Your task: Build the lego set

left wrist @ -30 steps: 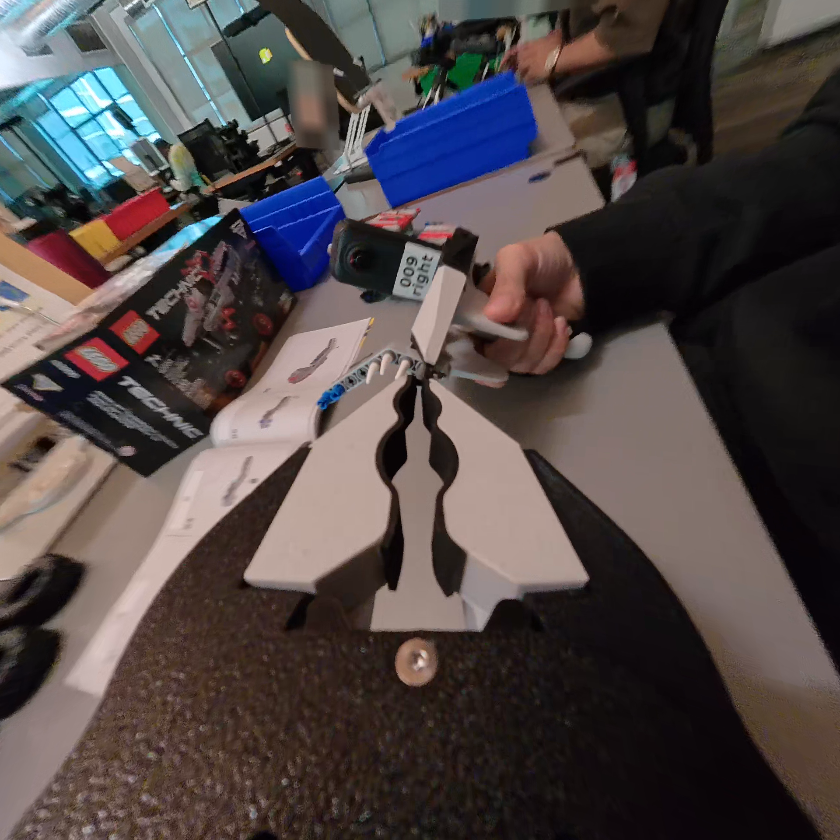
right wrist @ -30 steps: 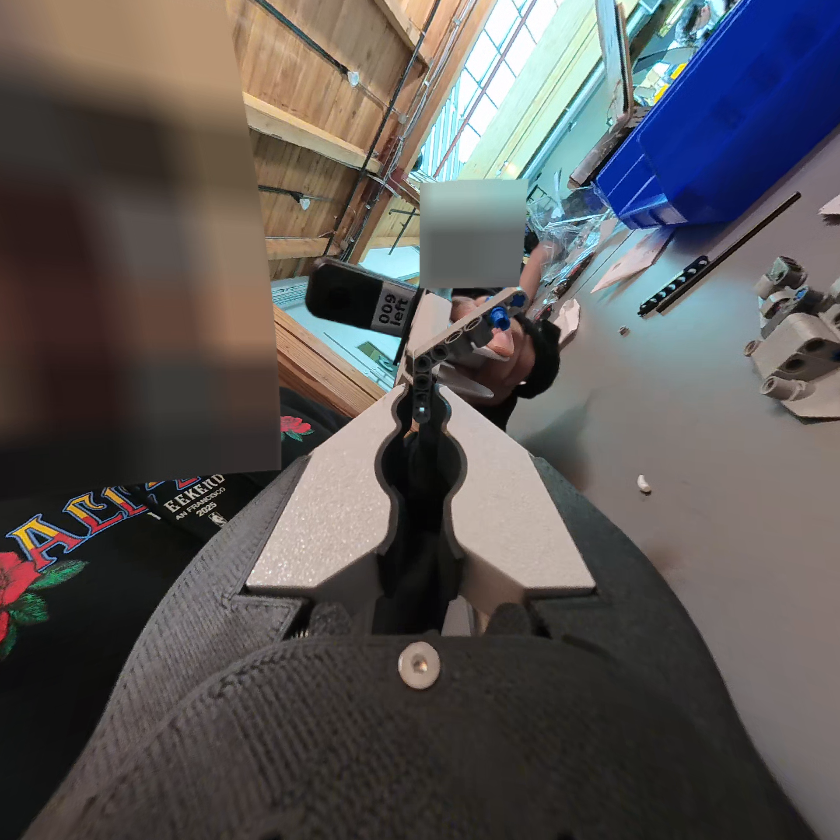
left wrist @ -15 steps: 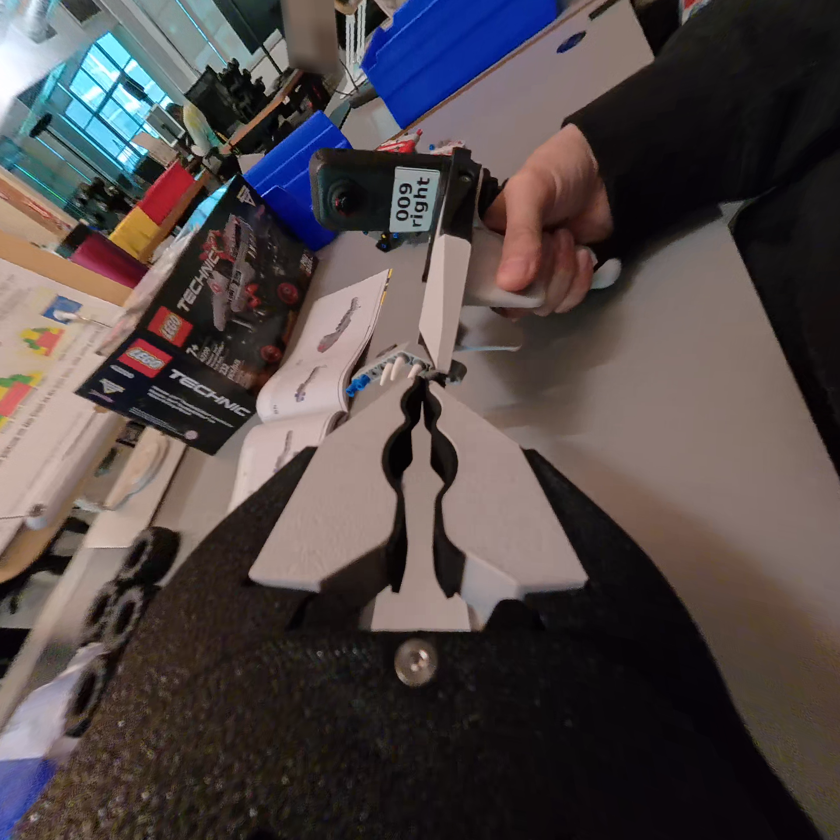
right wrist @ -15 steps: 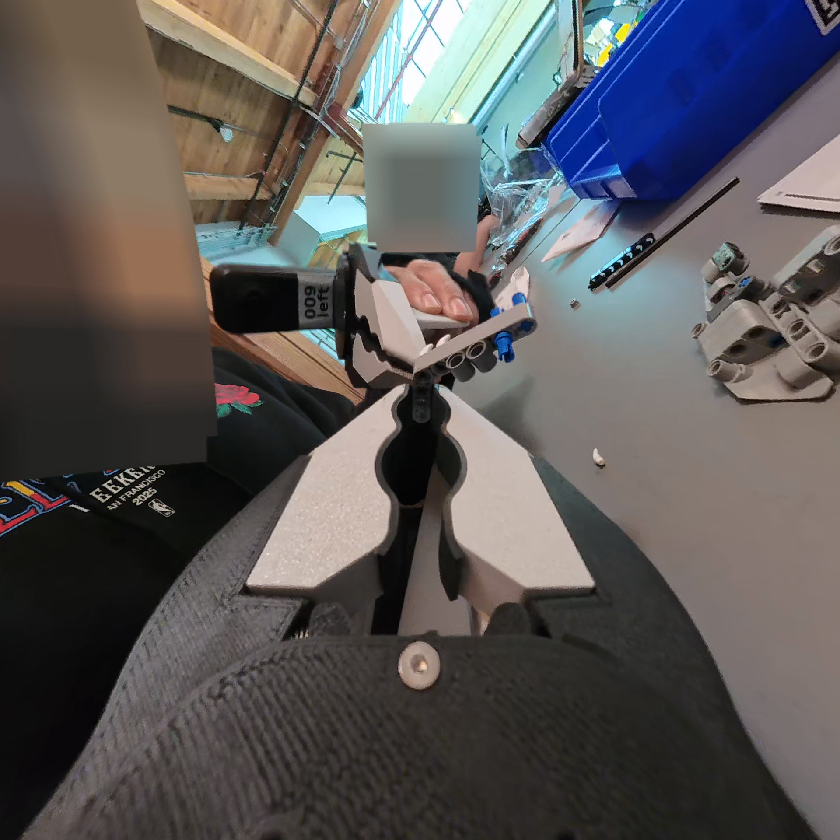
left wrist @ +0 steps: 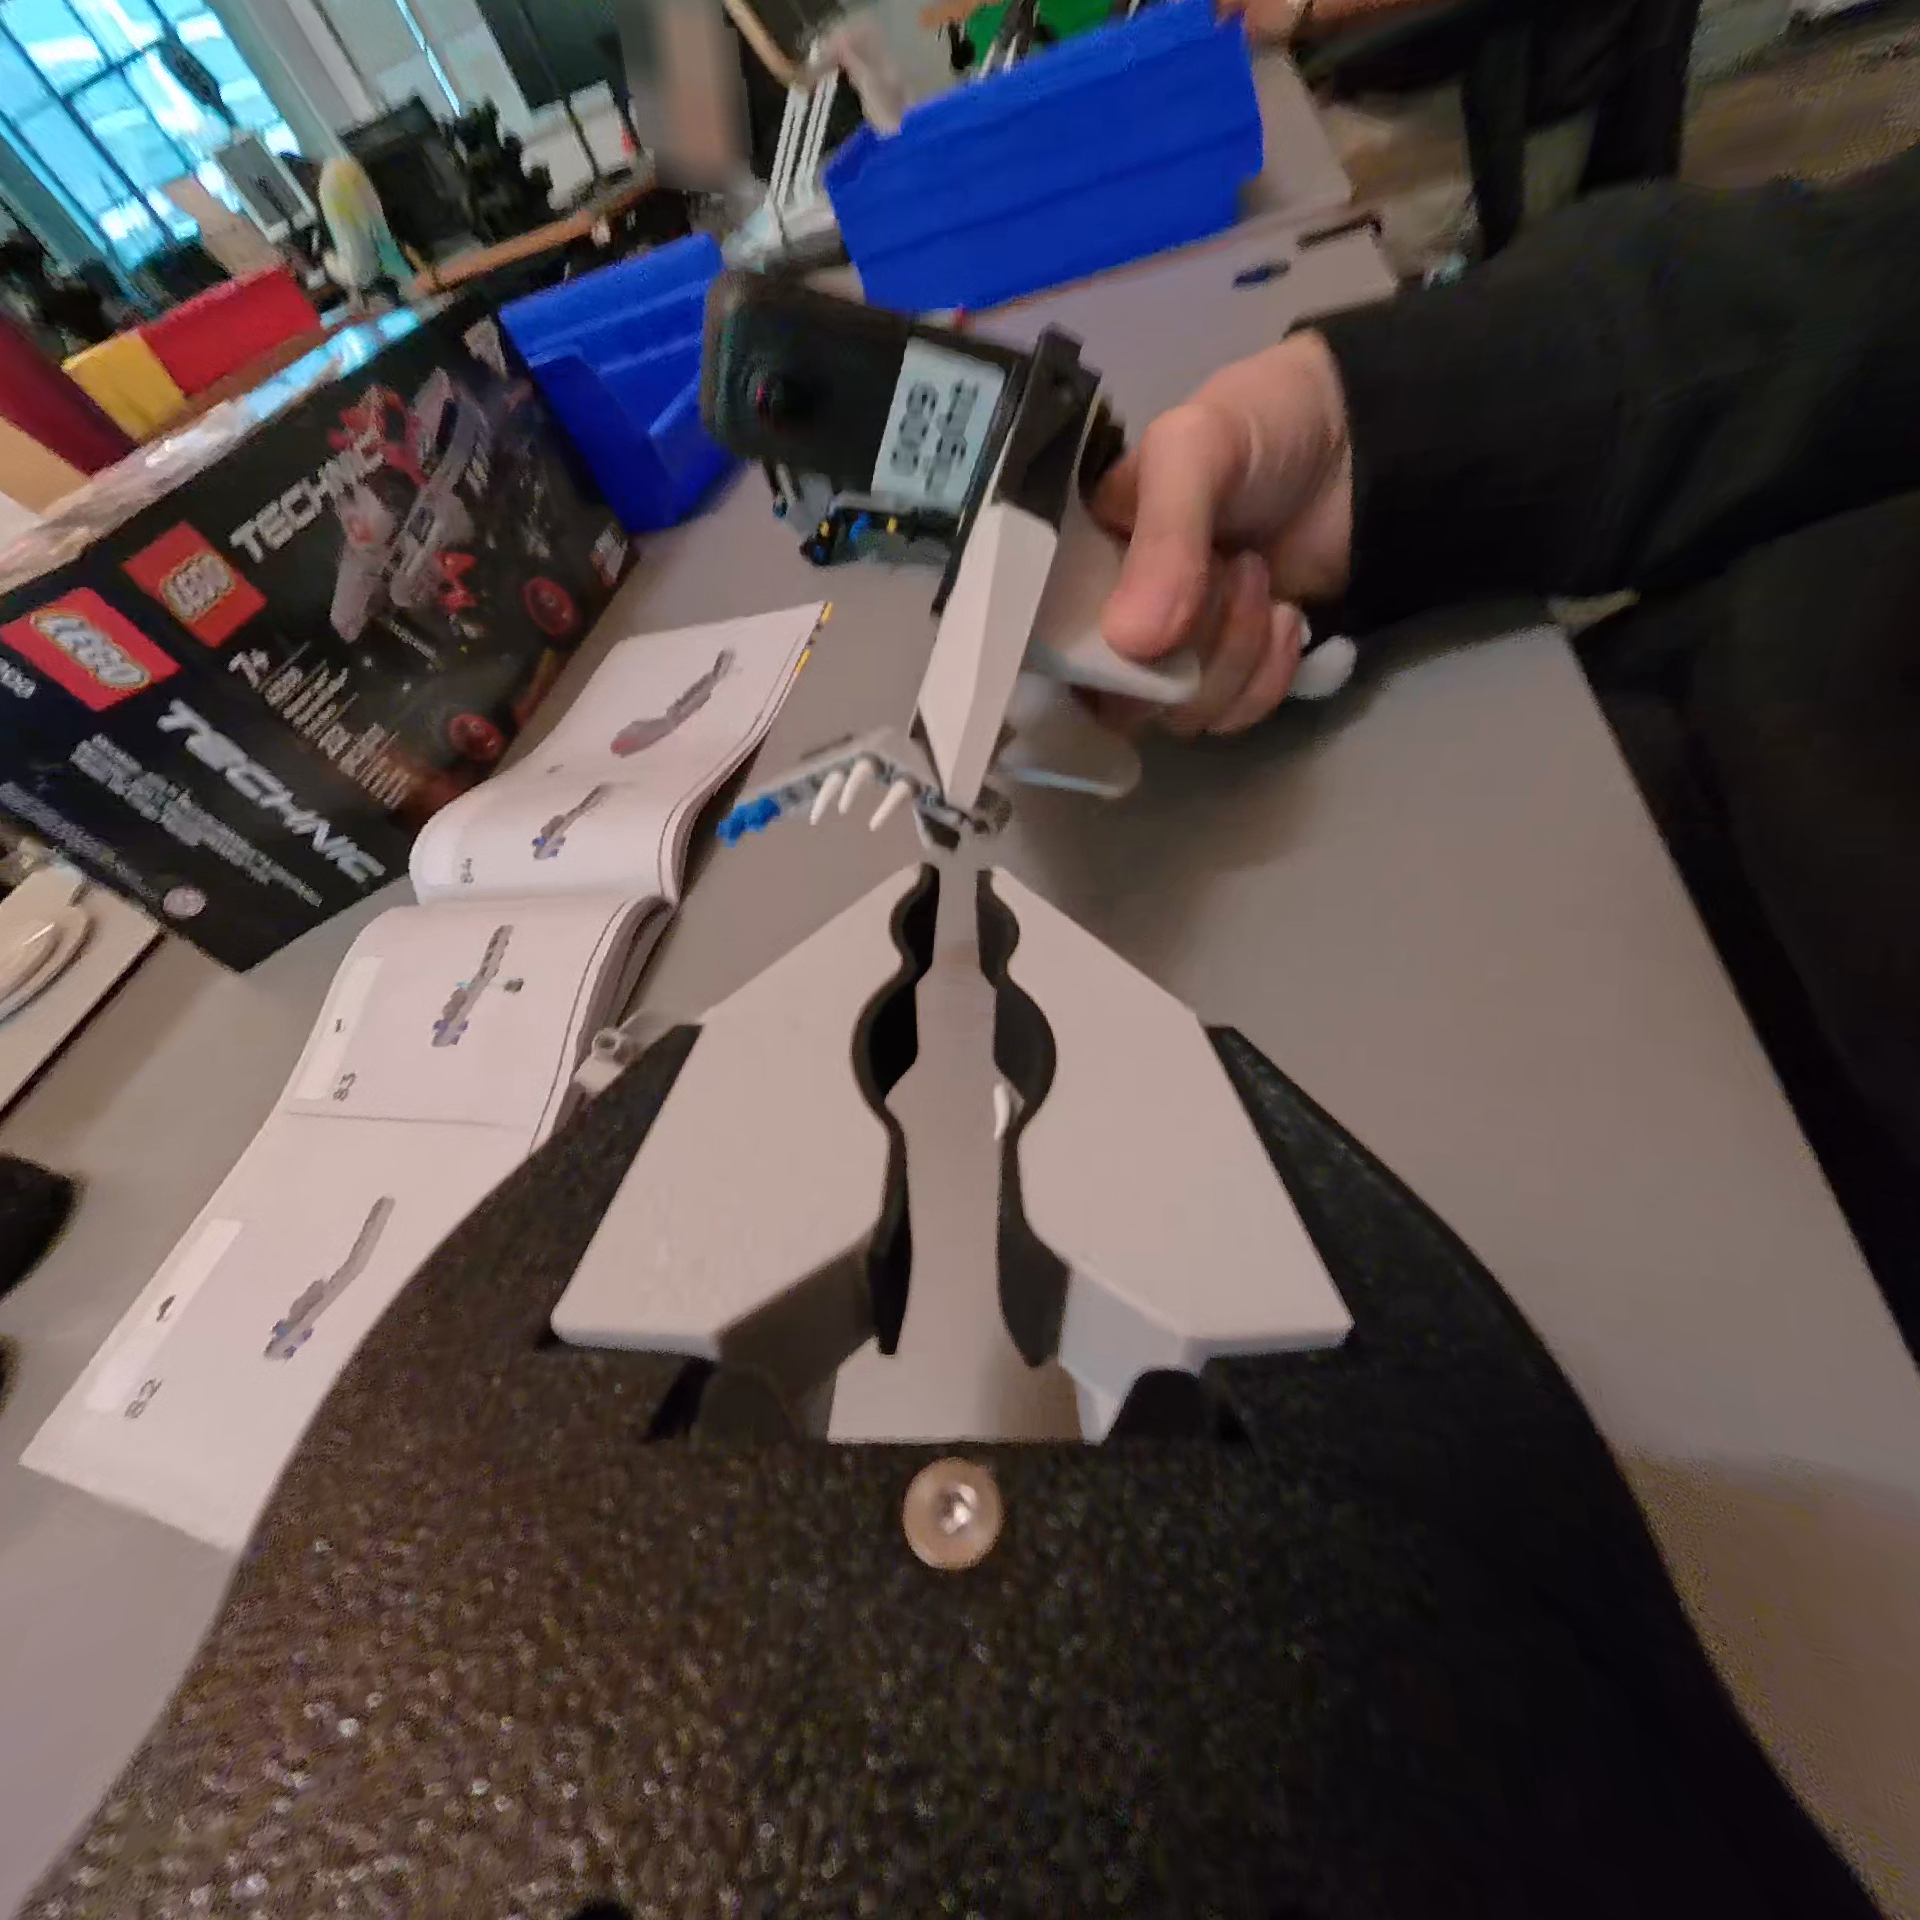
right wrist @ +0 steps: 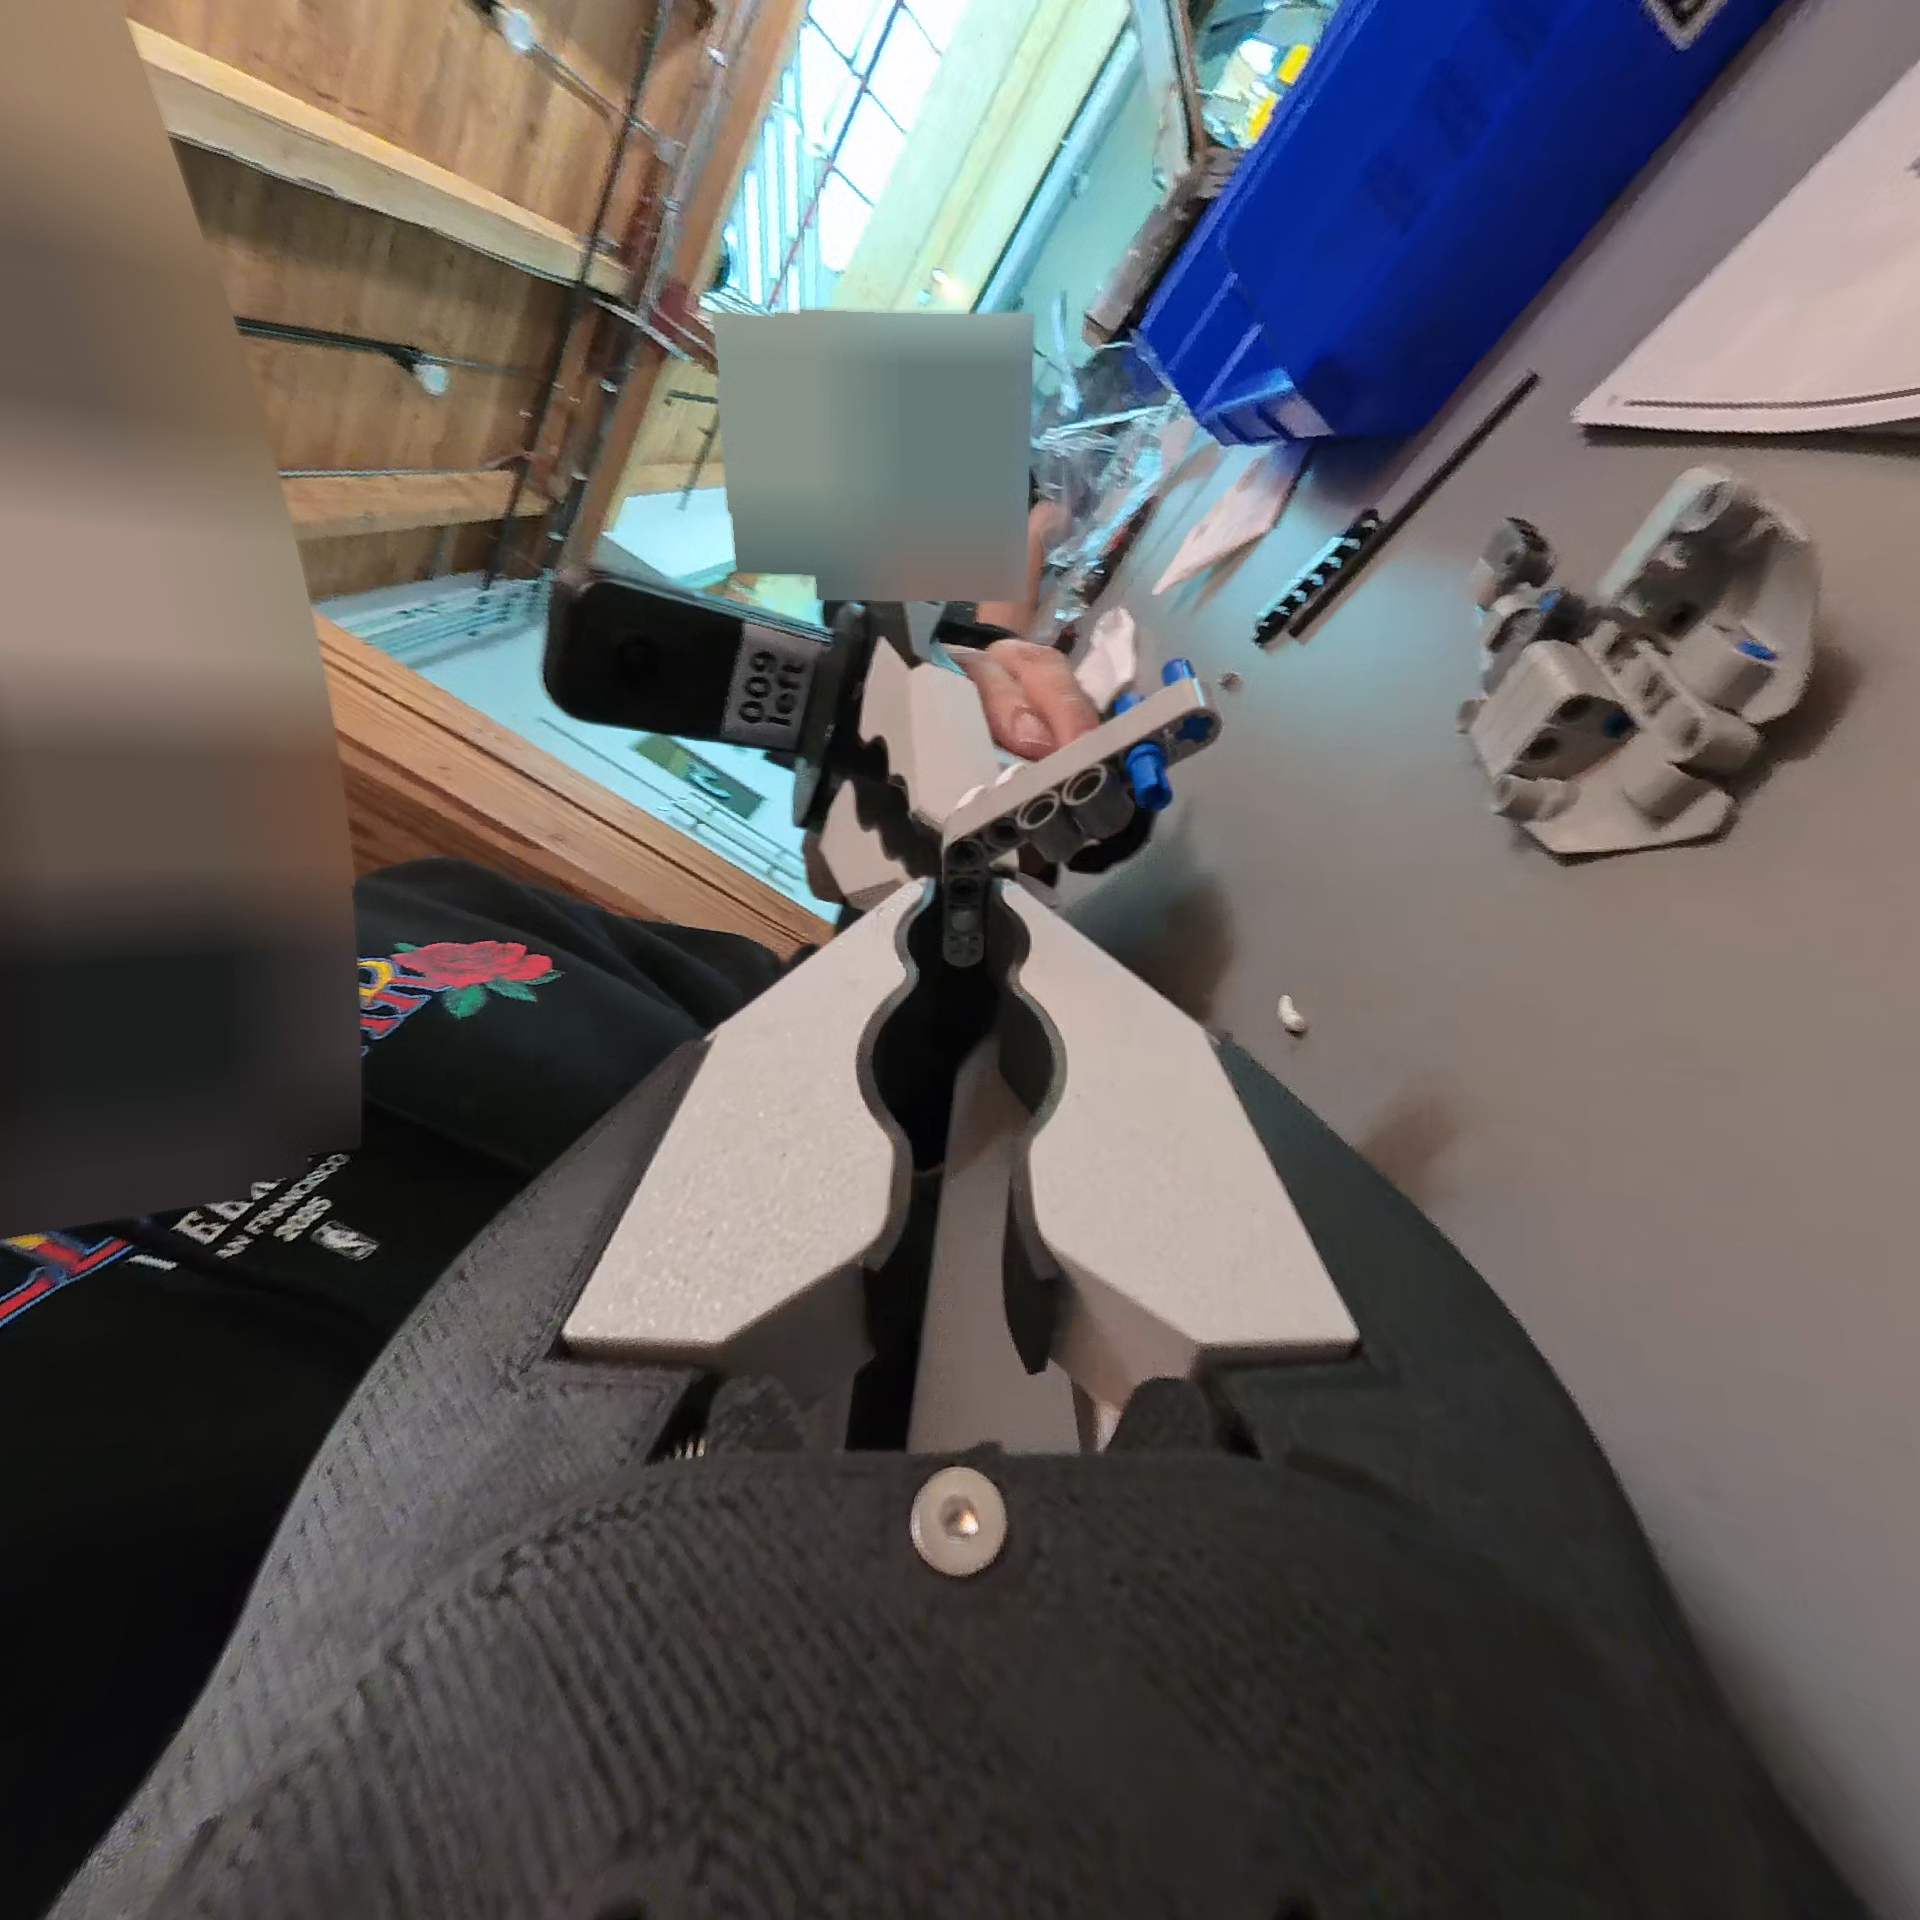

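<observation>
A Lego piece is held above the grey table (left wrist: pixel 1351 1039): a light grey beam (left wrist: pixel 831 774) with white teeth and a blue pin, joined to a short dark beam (right wrist: pixel 966 914). My right gripper (right wrist: pixel 966 894) is shut on the dark beam, and the grey beam (right wrist: pixel 1081 779) sticks out up and to the right. In the left wrist view a hand holds the right gripper (left wrist: pixel 961 805), tip down on the piece. My left gripper (left wrist: pixel 956 883) is slightly open and empty, just short of the piece. It shows behind the beam in the right wrist view (right wrist: pixel 894 800).
An open instruction booklet (left wrist: pixel 582 831) and the black Lego box (left wrist: pixel 260 665) lie left. Blue bins (left wrist: pixel 1039 177) stand at the back. A grey sub-assembly (right wrist: pixel 1631 707), a black beam and axle (right wrist: pixel 1320 582) and a loose white tooth (right wrist: pixel 1288 1013) lie on the table. The tips of both grippers are at nearly the same place.
My left gripper has opened, let go of the piece and drawn back a little. My right gripper still holds the piece, and has tilted.
</observation>
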Tool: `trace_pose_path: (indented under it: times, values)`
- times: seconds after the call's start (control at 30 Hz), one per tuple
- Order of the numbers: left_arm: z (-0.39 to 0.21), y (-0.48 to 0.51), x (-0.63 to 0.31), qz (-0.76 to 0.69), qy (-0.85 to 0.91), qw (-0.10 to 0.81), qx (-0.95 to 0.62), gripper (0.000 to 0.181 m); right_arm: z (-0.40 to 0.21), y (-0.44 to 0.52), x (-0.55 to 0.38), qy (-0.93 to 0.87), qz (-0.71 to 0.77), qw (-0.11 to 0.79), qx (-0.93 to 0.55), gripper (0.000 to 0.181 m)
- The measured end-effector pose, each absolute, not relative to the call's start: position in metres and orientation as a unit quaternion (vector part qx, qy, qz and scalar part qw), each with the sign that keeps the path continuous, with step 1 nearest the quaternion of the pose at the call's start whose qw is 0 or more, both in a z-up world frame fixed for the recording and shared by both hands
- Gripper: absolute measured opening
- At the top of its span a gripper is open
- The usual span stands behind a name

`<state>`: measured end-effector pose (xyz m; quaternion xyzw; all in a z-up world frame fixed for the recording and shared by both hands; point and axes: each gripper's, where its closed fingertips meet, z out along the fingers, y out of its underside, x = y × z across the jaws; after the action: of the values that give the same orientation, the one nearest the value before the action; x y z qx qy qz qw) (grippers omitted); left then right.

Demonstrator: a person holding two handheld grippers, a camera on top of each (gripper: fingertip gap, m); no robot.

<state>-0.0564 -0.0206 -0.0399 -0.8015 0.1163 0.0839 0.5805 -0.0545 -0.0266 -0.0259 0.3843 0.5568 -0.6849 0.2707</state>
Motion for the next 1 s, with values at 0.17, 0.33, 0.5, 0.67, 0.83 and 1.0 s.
trace_pose_path:
  times: [0.17, 0.33, 0.5, 0.67, 0.83, 1.0]
  values:
    - [-0.050, -0.050, -0.077, 0.084, 0.083, 0.546, -0.830, 0.005, -0.055, 0.014, -0.073, 0.597, -0.634, 0.158, 0.465, 0.006]
    - [-0.051, -0.094, -0.107, 0.117, 0.002, 0.538, -0.835, 0.004, -0.072, 0.013, -0.068, 0.637, -0.591, 0.110, 0.482, 0.006]
    - [-0.053, -0.146, -0.140, 0.149, -0.097, 0.514, -0.839, 0.003, -0.082, 0.009, -0.068, 0.660, -0.562, 0.102, 0.487, 0.006]
    - [-0.079, -0.184, -0.135, 0.105, -0.130, 0.456, -0.874, 0.005, -0.085, 0.006, -0.066, 0.670, -0.552, 0.103, 0.485, 0.006]
    - [-0.102, -0.190, -0.135, 0.105, -0.087, 0.405, -0.904, 0.009, -0.086, 0.005, -0.065, 0.671, -0.551, 0.112, 0.484, 0.006]
    - [-0.105, -0.174, -0.150, 0.097, -0.047, 0.405, -0.908, 0.012, -0.088, 0.003, -0.064, 0.676, -0.546, 0.118, 0.481, 0.006]
